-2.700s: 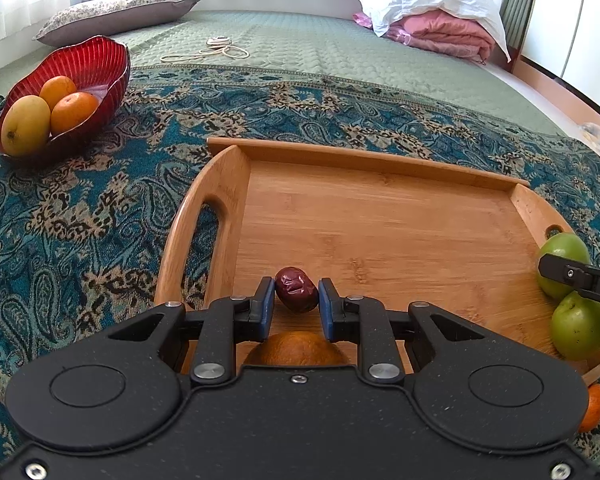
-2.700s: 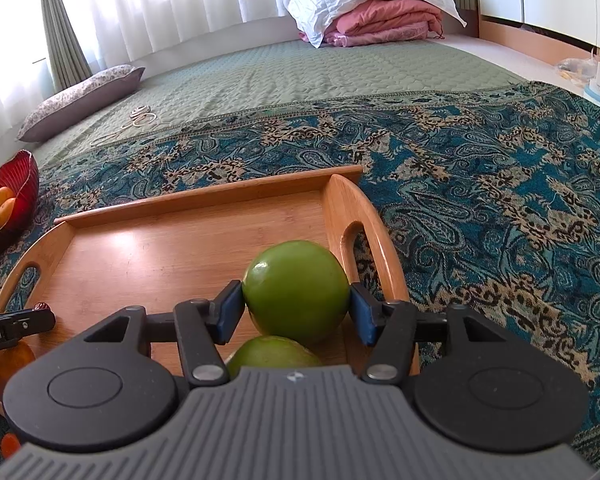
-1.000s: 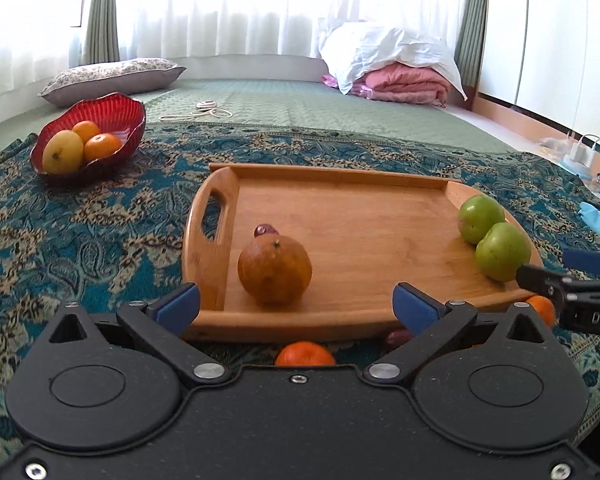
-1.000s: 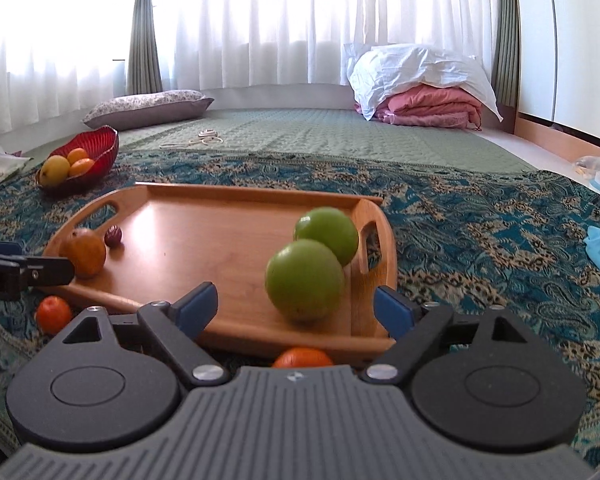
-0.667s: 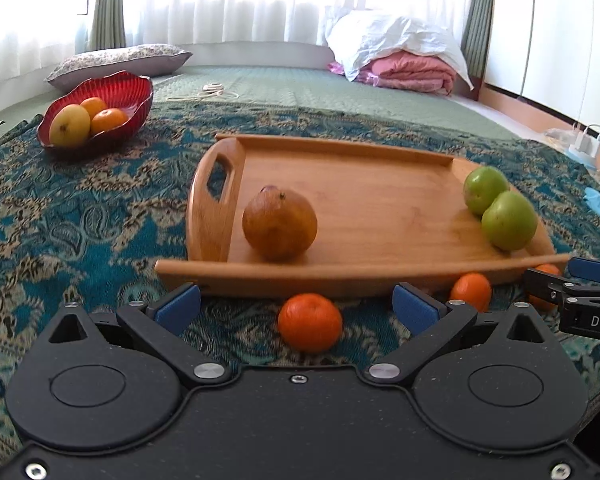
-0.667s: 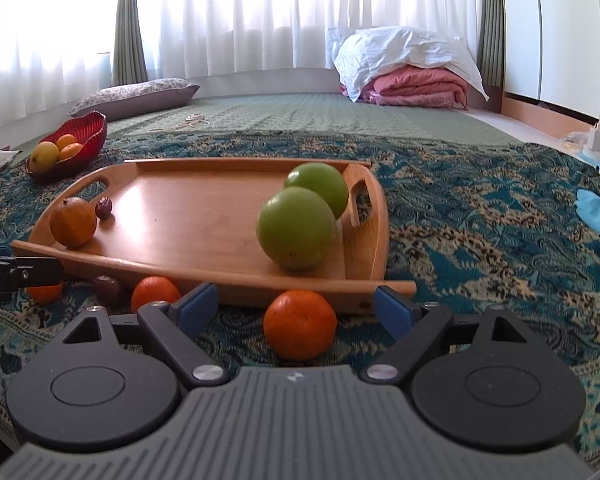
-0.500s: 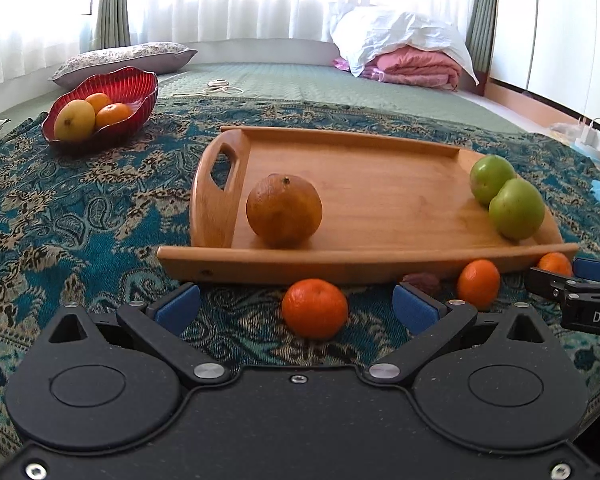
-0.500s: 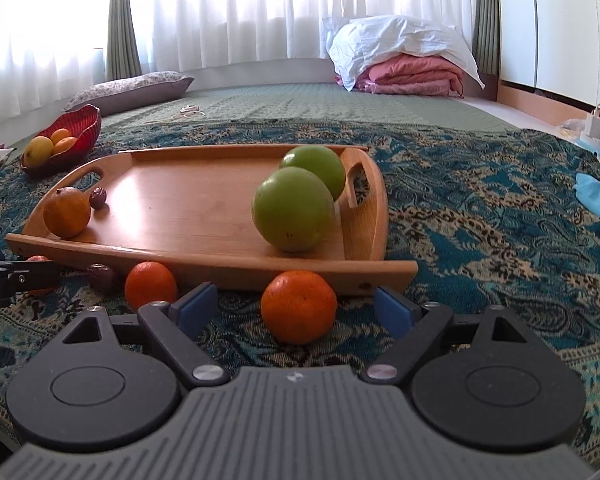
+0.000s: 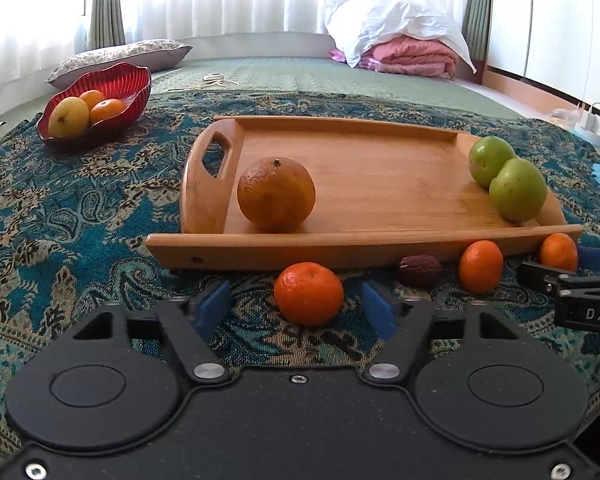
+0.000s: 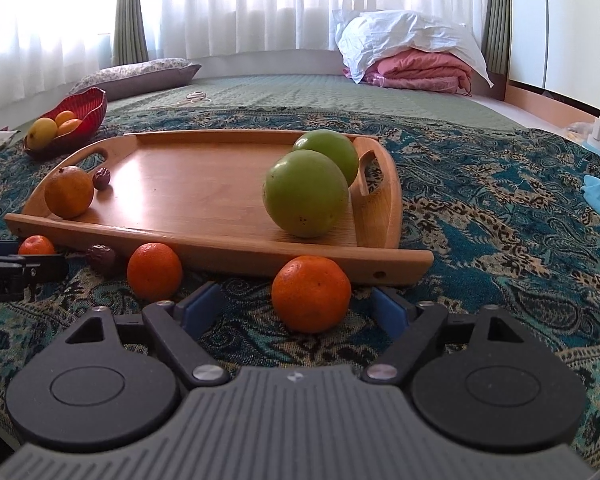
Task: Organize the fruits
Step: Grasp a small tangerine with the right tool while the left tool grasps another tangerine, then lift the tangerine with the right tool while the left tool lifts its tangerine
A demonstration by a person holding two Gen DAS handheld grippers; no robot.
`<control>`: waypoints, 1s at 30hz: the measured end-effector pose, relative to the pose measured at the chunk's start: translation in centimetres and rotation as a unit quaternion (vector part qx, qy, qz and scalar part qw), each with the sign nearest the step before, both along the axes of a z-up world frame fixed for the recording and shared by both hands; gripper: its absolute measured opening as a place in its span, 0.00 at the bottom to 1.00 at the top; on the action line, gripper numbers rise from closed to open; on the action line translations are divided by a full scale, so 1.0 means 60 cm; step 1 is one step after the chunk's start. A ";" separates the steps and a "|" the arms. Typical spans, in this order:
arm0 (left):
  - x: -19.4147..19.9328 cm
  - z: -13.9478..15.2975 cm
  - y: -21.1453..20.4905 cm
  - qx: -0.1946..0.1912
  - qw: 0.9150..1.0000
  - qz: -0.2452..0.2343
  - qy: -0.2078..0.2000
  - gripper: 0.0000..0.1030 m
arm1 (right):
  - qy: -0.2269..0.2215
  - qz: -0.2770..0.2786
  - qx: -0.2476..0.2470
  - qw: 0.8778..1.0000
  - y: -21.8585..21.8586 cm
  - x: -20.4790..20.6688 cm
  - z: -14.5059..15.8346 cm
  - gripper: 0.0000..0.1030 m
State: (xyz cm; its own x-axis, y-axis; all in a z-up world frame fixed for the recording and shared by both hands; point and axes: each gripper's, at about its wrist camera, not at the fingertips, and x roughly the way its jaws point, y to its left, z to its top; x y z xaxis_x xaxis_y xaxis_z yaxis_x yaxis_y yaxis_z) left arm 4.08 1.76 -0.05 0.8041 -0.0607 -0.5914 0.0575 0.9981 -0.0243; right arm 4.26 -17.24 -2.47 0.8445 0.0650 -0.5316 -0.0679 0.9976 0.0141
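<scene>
My left gripper has its fingers spread wide, and a tangerine sits on the patterned cloth between them, untouched. My right gripper is spread the same way around another tangerine, also not touching it.

Only the right wrist view shows the small dark red date on the wooden tray, tucked just behind the brownish orange; from the left wrist view that orange hides it. The left view shows the red bowl more fully, holding a yellow fruit and two orange ones.

The tray carries the brownish orange and date at its left end and two green apples touching each other by the right handle. In front of the tray, on the cloth, lie another date and two more tangerines.
</scene>
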 end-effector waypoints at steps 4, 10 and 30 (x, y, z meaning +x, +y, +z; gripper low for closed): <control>0.000 0.004 0.003 -0.007 1.000 -0.001 0.004 0.37 | 0.000 0.001 0.001 1.000 0.002 -0.001 0.001 0.74; -0.001 0.013 0.002 -0.015 1.000 -0.001 0.007 0.32 | -0.003 -0.027 -0.026 0.999 0.008 0.000 0.002 0.43; 0.034 0.112 -0.012 -0.010 0.999 -0.022 -0.036 0.32 | -0.057 -0.008 0.012 0.998 0.011 0.019 0.100 0.41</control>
